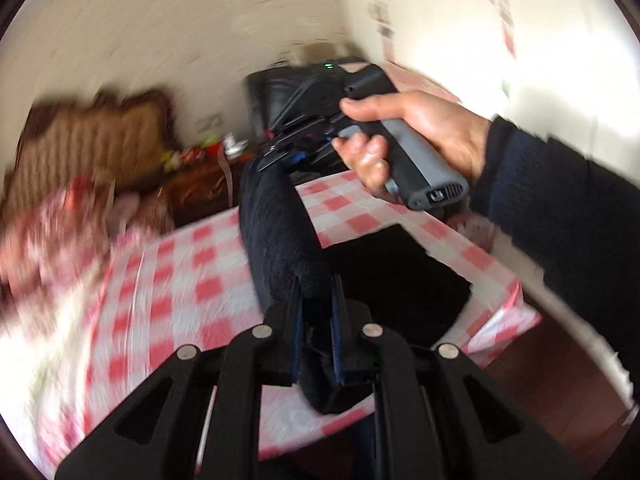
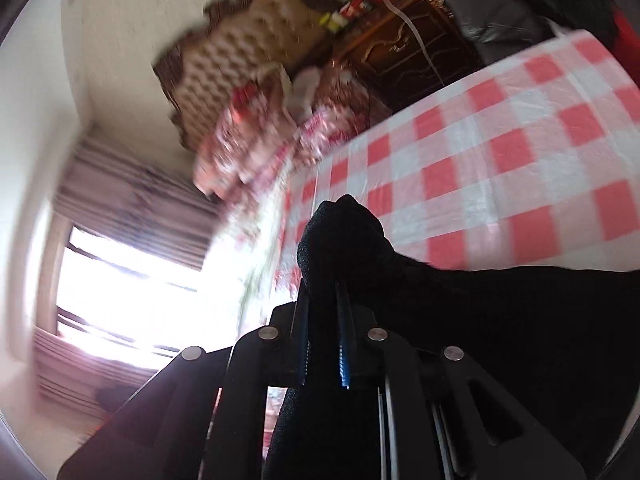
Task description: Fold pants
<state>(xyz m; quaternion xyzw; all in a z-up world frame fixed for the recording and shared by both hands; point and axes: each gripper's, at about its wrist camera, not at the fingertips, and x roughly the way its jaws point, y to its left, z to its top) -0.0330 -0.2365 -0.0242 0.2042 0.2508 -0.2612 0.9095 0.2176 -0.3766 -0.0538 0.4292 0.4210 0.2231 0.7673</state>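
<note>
Both my hand-held grippers pinch the black pants [image 1: 276, 232]: left hand-held gripper [image 1: 316, 320] and right hand-held gripper [image 2: 324, 312] each clamp a bunched edge, lifting it off the checkered tabletop [image 1: 180, 280]; the rest lies near the tabletop's right edge.

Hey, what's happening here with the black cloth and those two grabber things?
A person is folding dark pants over a table with a red-and-white checked tablecloth. The left gripper is shut on one bunched part of the fabric, and the right gripper, held in the person's right hand, is shut on another part. A strip of the pants is lifted off the table between the two grippers, while the rest lies on the cloth. The pictures are blurred.
</note>
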